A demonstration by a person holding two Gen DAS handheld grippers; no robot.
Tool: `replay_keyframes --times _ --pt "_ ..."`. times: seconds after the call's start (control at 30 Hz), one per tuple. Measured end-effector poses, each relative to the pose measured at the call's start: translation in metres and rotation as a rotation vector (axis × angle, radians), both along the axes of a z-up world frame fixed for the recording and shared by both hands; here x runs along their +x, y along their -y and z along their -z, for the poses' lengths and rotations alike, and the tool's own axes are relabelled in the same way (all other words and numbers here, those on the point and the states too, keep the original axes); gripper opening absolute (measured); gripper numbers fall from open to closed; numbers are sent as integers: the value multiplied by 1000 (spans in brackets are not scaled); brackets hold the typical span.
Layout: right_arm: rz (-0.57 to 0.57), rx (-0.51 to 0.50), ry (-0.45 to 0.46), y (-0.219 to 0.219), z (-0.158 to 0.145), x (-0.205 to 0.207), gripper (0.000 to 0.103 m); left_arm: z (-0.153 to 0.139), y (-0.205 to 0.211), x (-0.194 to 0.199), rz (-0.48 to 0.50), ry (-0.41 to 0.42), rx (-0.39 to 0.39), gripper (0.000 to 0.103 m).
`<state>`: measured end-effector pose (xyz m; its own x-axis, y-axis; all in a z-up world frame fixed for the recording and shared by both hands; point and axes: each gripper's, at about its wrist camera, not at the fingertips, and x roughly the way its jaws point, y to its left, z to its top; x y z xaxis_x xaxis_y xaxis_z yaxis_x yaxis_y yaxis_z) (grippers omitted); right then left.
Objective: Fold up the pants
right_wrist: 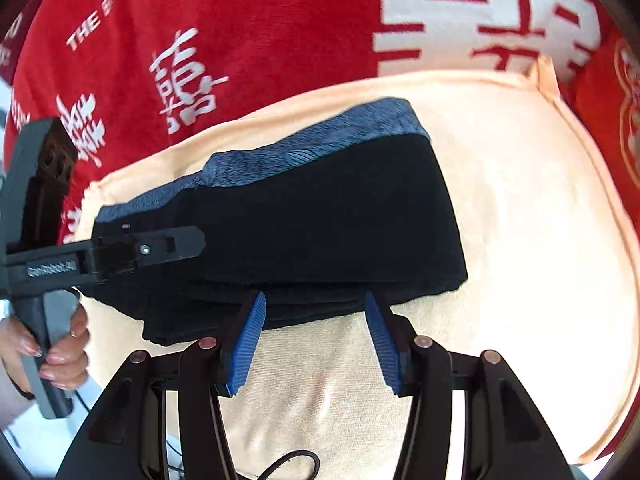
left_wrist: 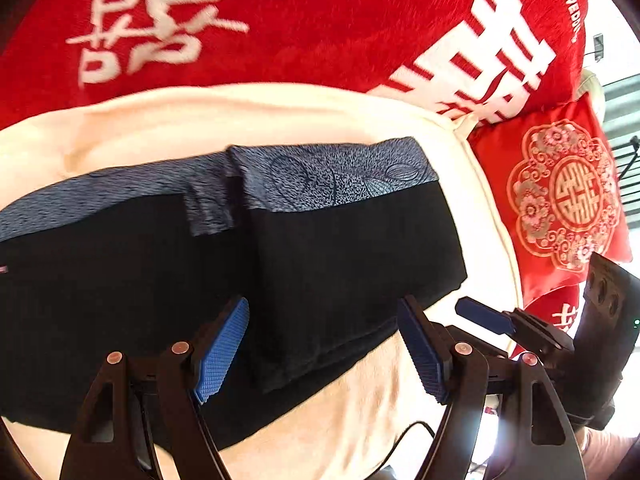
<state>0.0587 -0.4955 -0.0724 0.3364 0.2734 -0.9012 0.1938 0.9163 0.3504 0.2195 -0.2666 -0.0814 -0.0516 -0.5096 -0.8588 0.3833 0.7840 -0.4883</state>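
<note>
left wrist: fingers [left_wrist: 222, 350] wide apart over folded pants [left_wrist: 320, 260]

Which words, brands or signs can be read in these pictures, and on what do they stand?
"GenRobot.AI": on the left gripper body, right wrist view.
"THE" and cut-off letters: on the red blanket.
"...PY WEDDI...", cut off: same blanket, left wrist view.
Large white double-happiness characters: on the blanket.
Double-happiness emblem: on the red cushion.
</note>
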Motion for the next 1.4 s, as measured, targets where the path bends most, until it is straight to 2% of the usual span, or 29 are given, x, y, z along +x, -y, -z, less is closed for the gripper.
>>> replay_keyframes --times 0.03,0.07,0.1,0.17,0.23,0.37,0.47,0.5,0.7,0.8,0.93,0.97,1.03,1.07,1.1,1.13,1.17,1.23,1.4 --pt "13 15 0 4 1 -2 56 6 -1 8 -2 -13 -5 76" --pt "18 25 2 8 0 -3 55 7 1 9 -7 -31 -27 65" --pt "21 38 4 11 0 -4 51 18 9 10 -5 -44 -44 43" --pt "25 55 7 19 -2 -5 47 21 18 14 15 -84 -70 25" --pt "36 37 15 30 -7 -5 47 17 22 13 35 -78 -52 23" --pt "89 -3 30 70 -3 12 47 27 12 7 59 -47 63 23" --pt "121 83 -56 95 32 30 47 37 2 5 26 -67 66 23" --pt "130 139 -70 97 40 33 41 37 1 4 18 -66 63 23" --pt "6 -25 -57 59 27 24 42 39 -1 -13 52 -23 109 23" --pt "24 -50 -64 58 20 26 44 41 0 -18 56 -7 123 23" --pt "-36 -115 40 43 -13 37 44 39 0 -18 30 8 128 23" --pt "-60 -102 42 36 -17 40 45 37 -2 -19 20 15 127 24" --pt "-108 -67 40 19 -20 48 46 32 -5 -20 -6 44 147 42" --pt "-125 -55 42 9 -21 49 48 29 -9 -21 -34 79 188 73" --pt "-145 -44 48 -5 -21 50 52 23 -18 -22 -72 119 211 84" --pt "-162 -39 48 -17 -22 49 54 18 -26 -22 -106 144 205 84" --pt "-191 -46 55 -33 -21 47 56 16 -34 -21 -128 142 192 84" --pt "-260 -85 77 -61 -19 38 56 18 -50 -18 -168 125 212 84" --pt "-476 -287 152 -135 -10 16 56 35 -90 -14 -244 76 278 84"
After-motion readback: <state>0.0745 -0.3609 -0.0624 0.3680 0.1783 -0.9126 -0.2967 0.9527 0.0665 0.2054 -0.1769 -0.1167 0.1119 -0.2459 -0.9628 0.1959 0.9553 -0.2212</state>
